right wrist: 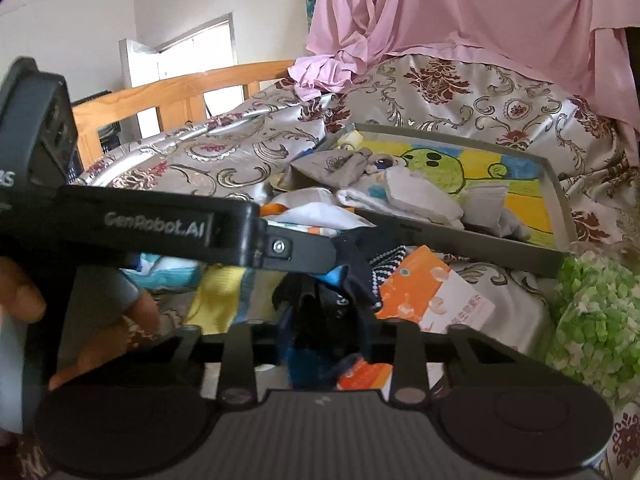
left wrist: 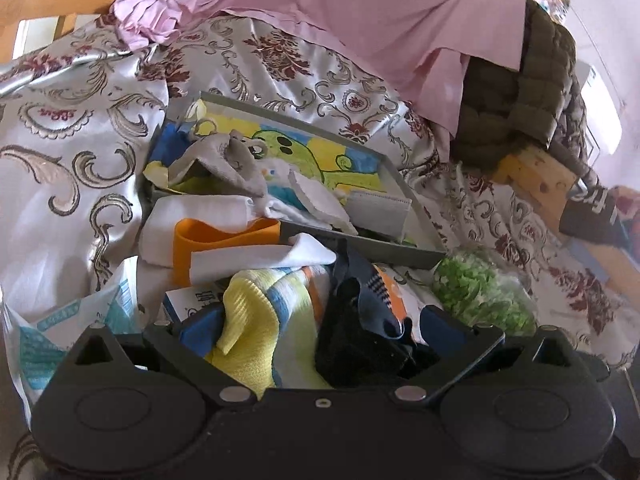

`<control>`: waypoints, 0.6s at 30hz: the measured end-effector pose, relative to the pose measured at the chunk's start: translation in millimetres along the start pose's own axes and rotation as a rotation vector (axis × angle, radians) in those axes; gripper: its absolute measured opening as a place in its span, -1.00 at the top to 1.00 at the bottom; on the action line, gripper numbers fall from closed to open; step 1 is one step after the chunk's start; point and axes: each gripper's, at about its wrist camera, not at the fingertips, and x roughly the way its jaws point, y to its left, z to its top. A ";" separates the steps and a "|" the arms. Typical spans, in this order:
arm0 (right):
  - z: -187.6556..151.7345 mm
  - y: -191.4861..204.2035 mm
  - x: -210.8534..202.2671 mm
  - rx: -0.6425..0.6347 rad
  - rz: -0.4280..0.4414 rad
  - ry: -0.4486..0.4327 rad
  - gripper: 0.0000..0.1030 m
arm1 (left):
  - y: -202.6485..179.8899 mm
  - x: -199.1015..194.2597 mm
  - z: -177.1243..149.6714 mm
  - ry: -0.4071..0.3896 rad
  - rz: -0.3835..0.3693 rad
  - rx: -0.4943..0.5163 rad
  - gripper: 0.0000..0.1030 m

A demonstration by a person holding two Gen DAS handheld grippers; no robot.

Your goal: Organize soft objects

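Left wrist view: my left claw [left wrist: 320,344] sits low over a heap of soft stuff on the bed [left wrist: 72,152]. Its jaws stand wide around the yellow striped cloth [left wrist: 252,320] and the dark sock [left wrist: 360,320]. The pads don't seem to press on either, so I read it as released. Past the heap lies the grey tray [left wrist: 396,176] with the cartoon lining, already holding a grey sock [left wrist: 236,160] and white folded pieces [left wrist: 320,200]. Green pellet bag [left wrist: 480,292] is near right of the tray.

Right wrist view: my right claw [right wrist: 320,344] is narrowed down, with the dark sock [right wrist: 356,276] bunched up between the fingers. Looks like it is grasping the sock, though the pad contact is partly hidden by cloth. The left claw's arm [right wrist: 160,228] crosses the frame from the left, its tip touching the same sock. The tray [right wrist: 460,240] is just beyond, and the orange-white packet [right wrist: 432,292] lies near right.

Step in hand, I judge: picking the dark sock out of the heap. Next move calls for lifting it clear of the yellow cloth, carrying it forward over the near rim of the tray, then letting go inside.
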 end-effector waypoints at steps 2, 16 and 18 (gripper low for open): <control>-0.1 -2.1 -6.9 0.026 -0.006 -0.006 0.46 | 0.3 -0.4 0.1 -0.001 0.001 -0.006 -0.98; 0.1 -52.6 -21.5 0.340 0.000 -0.025 0.77 | -0.4 -0.1 -1.1 0.002 0.003 0.016 -0.98; -0.3 -53.7 -19.4 0.316 -0.058 -0.016 0.77 | -1.5 -0.2 -1.5 0.003 0.010 0.030 -0.98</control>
